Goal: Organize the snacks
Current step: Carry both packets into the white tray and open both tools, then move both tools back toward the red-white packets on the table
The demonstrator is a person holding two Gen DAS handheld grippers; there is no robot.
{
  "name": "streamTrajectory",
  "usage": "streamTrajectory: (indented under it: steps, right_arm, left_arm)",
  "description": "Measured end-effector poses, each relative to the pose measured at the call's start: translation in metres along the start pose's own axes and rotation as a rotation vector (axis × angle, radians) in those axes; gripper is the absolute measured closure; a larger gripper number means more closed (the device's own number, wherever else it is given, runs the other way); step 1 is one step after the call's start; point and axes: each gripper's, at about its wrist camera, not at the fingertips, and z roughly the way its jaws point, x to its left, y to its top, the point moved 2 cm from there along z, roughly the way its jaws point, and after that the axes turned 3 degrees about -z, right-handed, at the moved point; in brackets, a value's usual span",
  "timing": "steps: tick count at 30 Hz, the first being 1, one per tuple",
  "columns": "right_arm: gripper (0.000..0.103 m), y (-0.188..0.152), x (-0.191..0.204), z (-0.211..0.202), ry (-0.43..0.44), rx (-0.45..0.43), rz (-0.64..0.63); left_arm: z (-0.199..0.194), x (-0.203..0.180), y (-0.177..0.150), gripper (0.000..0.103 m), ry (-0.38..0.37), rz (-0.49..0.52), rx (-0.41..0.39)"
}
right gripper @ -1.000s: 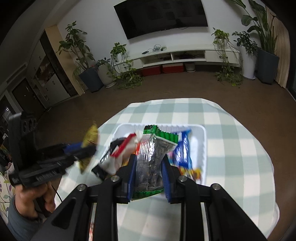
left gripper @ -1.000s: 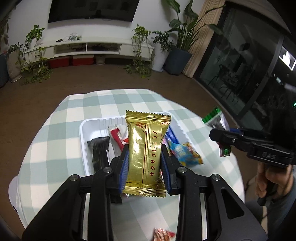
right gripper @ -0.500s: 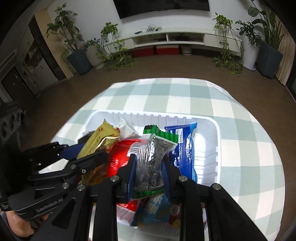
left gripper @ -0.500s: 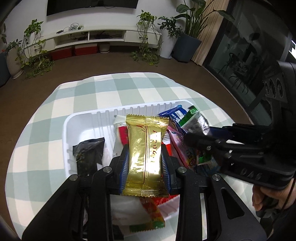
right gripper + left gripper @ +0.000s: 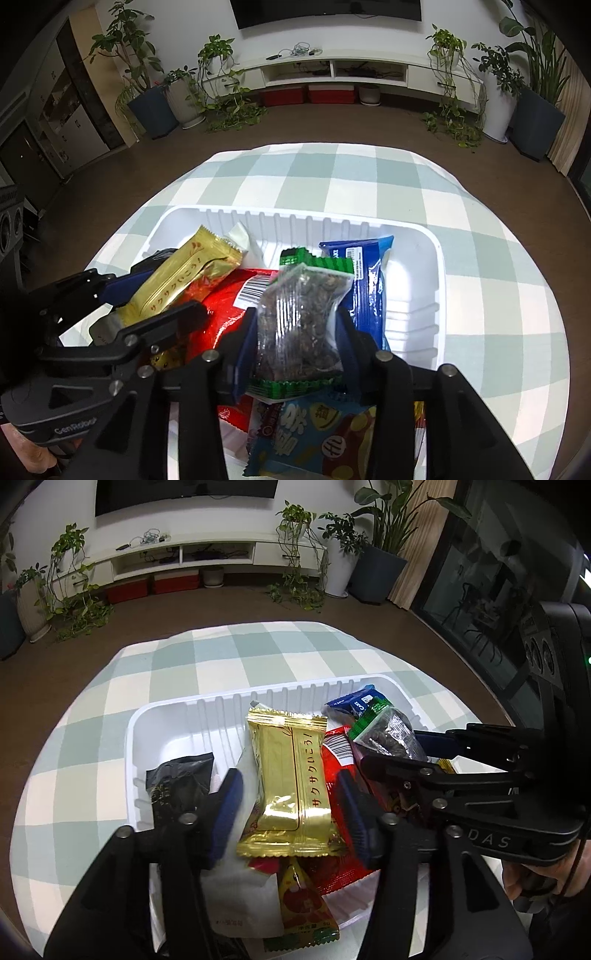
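Note:
A white tray (image 5: 177, 716) on the checked table holds a pile of snacks. A gold wrapped bar (image 5: 291, 775) lies on the pile between the fingers of my left gripper (image 5: 289, 777). Its jaws are opening, with a gap on each side of the bar. My right gripper (image 5: 297, 314) is just to the right. Its jaws are opening too, around a clear, green-edged packet of seeds (image 5: 299, 317) that rests on other packets. The pads look just off the packet. From the right wrist the left gripper (image 5: 173, 293) shows at the left, astride the gold bar (image 5: 184, 277).
The tray also holds a black packet (image 5: 181, 779), a red packet (image 5: 340, 760), a blue packet (image 5: 369, 280), a blue crisp bag (image 5: 314, 435) and a yellow-red packet (image 5: 303, 904). Bare tray floor (image 5: 410, 295) shows at its right end. Checked cloth (image 5: 480, 277) surrounds the tray.
Both grippers came down into the tray with their packets. Their jaws, shut on the gold bar and the seed packet before, have spread, and both packets now rest on the pile.

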Motion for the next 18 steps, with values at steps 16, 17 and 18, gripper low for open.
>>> streamTrajectory:
  steps: [16, 17, 18]
  right_arm:
    - [0.022, -0.015, -0.006, -0.072, 0.026, -0.143, 0.063]
    - [0.021, -0.018, -0.006, -0.078, 0.038, -0.151, 0.072]
    - [0.019, -0.025, -0.004, -0.085, 0.058, -0.162, 0.080]
  left_arm:
    - [-0.095, -0.014, -0.022, 0.000, 0.063, 0.068, -0.127]
    - [-0.103, -0.016, -0.028, 0.000, 0.066, 0.079, -0.132]
    - [-0.111, -0.018, -0.035, 0.000, 0.071, 0.093, -0.134]
